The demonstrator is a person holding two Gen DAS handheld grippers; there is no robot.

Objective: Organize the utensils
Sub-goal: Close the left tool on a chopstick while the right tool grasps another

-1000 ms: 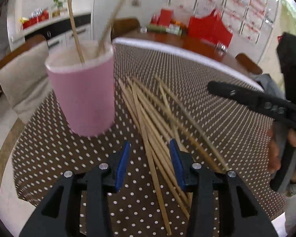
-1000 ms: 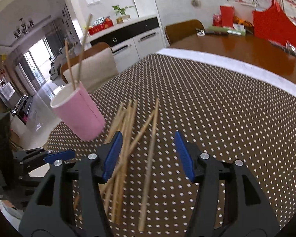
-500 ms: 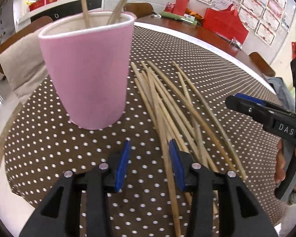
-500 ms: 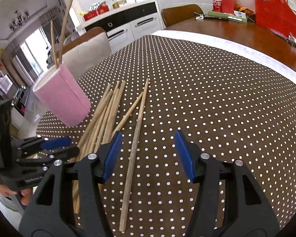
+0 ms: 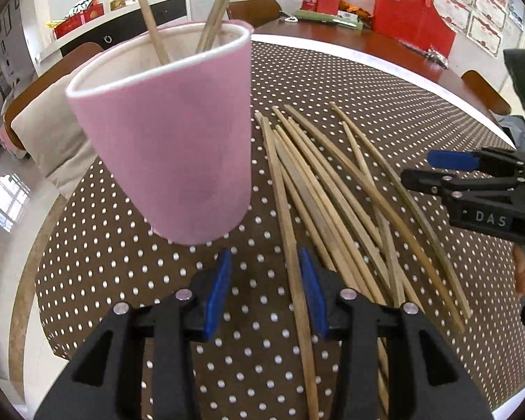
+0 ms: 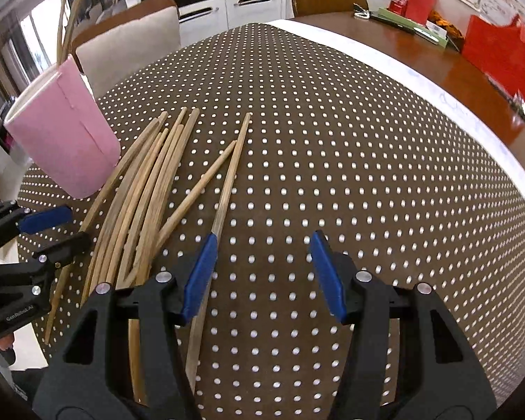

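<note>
Wooden chopsticks (image 5: 332, 189) lie right of the pink cup (image 5: 171, 147). Left gripper (image 5: 264, 292) and right gripper (image 6: 262, 273) both hang open, empty; better to straddle one stick squarely before closing

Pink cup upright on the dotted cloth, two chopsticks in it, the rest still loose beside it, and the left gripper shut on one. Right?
Not quite: the left gripper is open. In the left wrist view one loose chopstick passes between its jaws ungripped. The pink cup and the rest are as you say.
</note>
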